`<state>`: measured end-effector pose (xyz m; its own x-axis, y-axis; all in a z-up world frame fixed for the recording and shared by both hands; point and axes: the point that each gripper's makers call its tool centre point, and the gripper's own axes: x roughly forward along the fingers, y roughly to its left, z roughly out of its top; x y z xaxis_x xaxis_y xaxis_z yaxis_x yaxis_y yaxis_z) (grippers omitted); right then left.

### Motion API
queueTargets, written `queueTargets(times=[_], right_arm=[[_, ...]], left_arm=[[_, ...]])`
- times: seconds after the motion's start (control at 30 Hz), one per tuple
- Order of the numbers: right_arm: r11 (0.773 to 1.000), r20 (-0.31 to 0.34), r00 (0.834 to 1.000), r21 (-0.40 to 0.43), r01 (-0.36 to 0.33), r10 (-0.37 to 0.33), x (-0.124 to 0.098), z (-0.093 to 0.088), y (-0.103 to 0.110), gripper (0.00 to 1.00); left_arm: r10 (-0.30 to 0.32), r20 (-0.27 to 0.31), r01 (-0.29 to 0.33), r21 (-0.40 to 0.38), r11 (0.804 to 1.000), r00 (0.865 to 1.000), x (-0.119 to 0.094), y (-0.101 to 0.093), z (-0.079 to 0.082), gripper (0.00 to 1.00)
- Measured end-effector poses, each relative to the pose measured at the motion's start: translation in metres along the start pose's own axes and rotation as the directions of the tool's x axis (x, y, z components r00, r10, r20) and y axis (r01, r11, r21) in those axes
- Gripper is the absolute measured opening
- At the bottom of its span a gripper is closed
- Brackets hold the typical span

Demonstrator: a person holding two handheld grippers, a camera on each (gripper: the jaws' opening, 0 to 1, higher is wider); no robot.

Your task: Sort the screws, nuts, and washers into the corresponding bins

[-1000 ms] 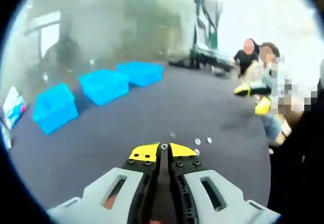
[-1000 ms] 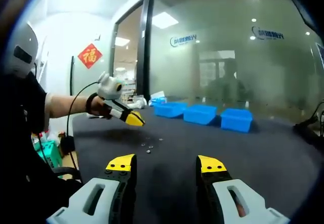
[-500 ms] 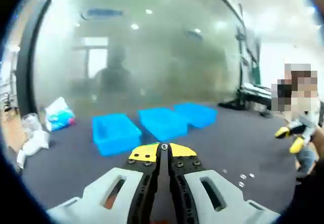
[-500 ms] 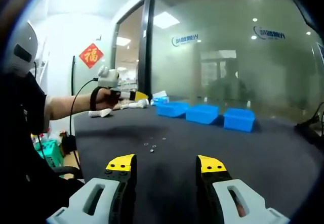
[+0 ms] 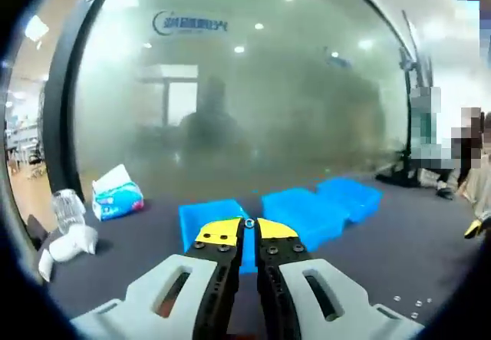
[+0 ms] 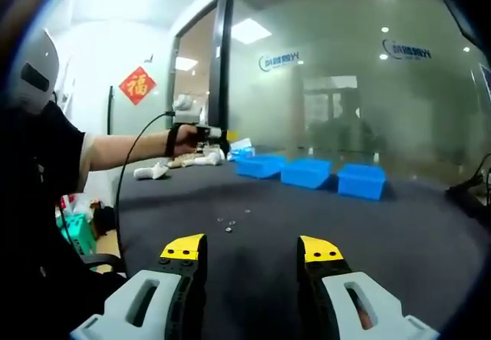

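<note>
Your desk [image 6: 430, 240] is a broad dark slab with a matte, slightly fuzzy top, running back to a frosted glass wall [image 5: 253, 110]. Along its far side sit three blue bins [image 6: 307, 173], boxy open-topped plastic tubs in a row; in the left gripper view they have grown and slid toward centre over the last second, because you have swung your left hand-held gripper [image 5: 247, 231] away from the loose pile and up toward them. Its yellow-tipped jaws are pressed together on a small shiny ring [image 5: 248, 223], which looks like a washer or nut, though it is too small to say which. That means one piece is in transit and the next call is picking the right bin, which I judge to be the near one just beyond the tips. Your right hand-held gripper [image 6: 252, 249] hangs low over bare desk, jaws well apart and empty. The remaining hardware [image 6: 229, 223] lies in a small scatter of tiny bright metal bits mid-desk, well apart from the bins.
</note>
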<state>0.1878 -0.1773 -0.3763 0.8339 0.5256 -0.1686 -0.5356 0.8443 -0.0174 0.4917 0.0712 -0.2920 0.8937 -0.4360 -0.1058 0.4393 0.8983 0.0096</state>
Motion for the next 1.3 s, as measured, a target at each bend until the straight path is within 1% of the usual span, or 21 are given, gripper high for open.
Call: queueTargets(times=[0.07, 0.1, 0.17, 0.23, 0.3, 0.37, 0.47, 0.53, 0.6, 0.63, 0.67, 0.83, 0.93, 1.13, 1.2, 1.23, 1.27, 1.3], right_arm=[[1.0, -0.001, 1.0, 0.003, 0.0, 0.0, 0.0, -0.001, 0.0, 0.43], [1.0, -0.001, 1.0, 0.004, 0.0, 0.0, 0.0, -0.002, 0.0, 0.43], [1.0, -0.005, 1.0, 0.008, -0.001, 0.001, 0.0, -0.004, -0.001, 0.43], [1.0, -0.008, 1.0, 0.008, -0.002, 0.002, 0.001, -0.004, -0.001, 0.43], [1.0, -0.008, 1.0, 0.008, -0.006, 0.006, 0.001, -0.004, 0.0, 0.43], [1.0, -0.006, 1.0, 0.009, -0.008, 0.008, 0.002, -0.004, 0.001, 0.43], [1.0, -0.006, 1.0, 0.011, -0.009, 0.009, 0.002, -0.005, 0.001, 0.43], [1.0, -0.008, 1.0, 0.009, -0.009, 0.009, 0.001, -0.005, 0.001, 0.43], [1.0, -0.006, 1.0, 0.012, -0.008, 0.008, 0.001, -0.005, 0.001, 0.43], [1.0, -0.005, 1.0, 0.012, -0.008, 0.008, 0.0, -0.004, 0.001, 0.43], [1.0, -0.005, 1.0, 0.012, -0.008, 0.008, 0.0, -0.004, 0.001, 0.43], [1.0, -0.003, 1.0, 0.012, -0.009, 0.009, 0.001, -0.004, 0.001, 0.43], [1.0, -0.005, 1.0, 0.012, -0.01, 0.011, 0.002, -0.004, 0.001, 0.43], [1.0, -0.006, 1.0, 0.013, -0.012, 0.012, 0.002, -0.005, 0.002, 0.43], [1.0, -0.006, 1.0, 0.013, -0.013, 0.013, 0.002, -0.005, 0.002, 0.43], [1.0, -0.005, 1.0, 0.014, -0.013, 0.013, 0.002, -0.005, 0.002, 0.43], [1.0, -0.004, 1.0, 0.014, -0.014, 0.014, 0.002, -0.005, 0.003, 0.43], [1.0, -0.005, 1.0, 0.014, -0.014, 0.014, 0.002, -0.005, 0.003, 0.43]], left_arm=[[0.009, -0.014, -0.01, -0.012, 1.0, 1.0, 0.014, 0.005, 0.0, 0.03], [0.026, -0.022, -0.027, -0.01, 1.0, 0.999, 0.02, 0.009, 0.0, 0.03], [0.038, -0.035, -0.038, 0.004, 0.999, 0.999, 0.032, 0.012, 0.001, 0.03], [0.055, -0.043, -0.055, 0.001, 0.998, 0.998, 0.042, 0.017, 0.002, 0.03], [0.069, -0.05, -0.07, -0.01, 0.998, 0.996, 0.051, 0.021, 0.002, 0.03], [0.072, -0.073, -0.073, -0.019, 0.997, 0.995, 0.059, 0.024, -0.002, 0.03], [0.083, -0.09, -0.084, -0.005, 0.996, 0.992, 0.066, 0.027, -0.004, 0.03], [0.079, -0.118, -0.083, -0.024, 0.996, 0.99, 0.07, 0.028, -0.009, 0.03], [0.075, -0.142, -0.086, -0.068, 0.994, 0.987, 0.073, 0.029, -0.014, 0.03], [0.076, -0.141, -0.085, -0.061, 0.994, 0.987, 0.075, 0.029, -0.014, 0.03], [0.085, -0.156, -0.091, -0.03, 0.995, 0.984, 0.077, 0.03, -0.016, 0.03], [0.104, -0.152, -0.108, -0.022, 0.994, 0.983, 0.082, 0.031, -0.014, 0.03], [0.11, -0.164, -0.108, 0.021, 0.994, 0.98, 0.085, 0.032, -0.015, 0.03], [0.097, -0.159, -0.095, 0.021, 0.995, 0.983, 0.084, 0.029, -0.015, 0.05], [0.097, -0.161, -0.093, 0.034, 0.995, 0.982, 0.083, 0.029, -0.015, 0.06], [0.1, -0.161, -0.095, 0.038, 0.995, 0.982, 0.083, 0.029, -0.016, 0.06], [0.106, -0.165, -0.099, 0.051, 0.994, 0.98, 0.083, 0.031, -0.017, 0.09], [0.112, -0.172, -0.103, 0.063, 0.993, 0.979, 0.083, 0.032, -0.018, 0.19]])
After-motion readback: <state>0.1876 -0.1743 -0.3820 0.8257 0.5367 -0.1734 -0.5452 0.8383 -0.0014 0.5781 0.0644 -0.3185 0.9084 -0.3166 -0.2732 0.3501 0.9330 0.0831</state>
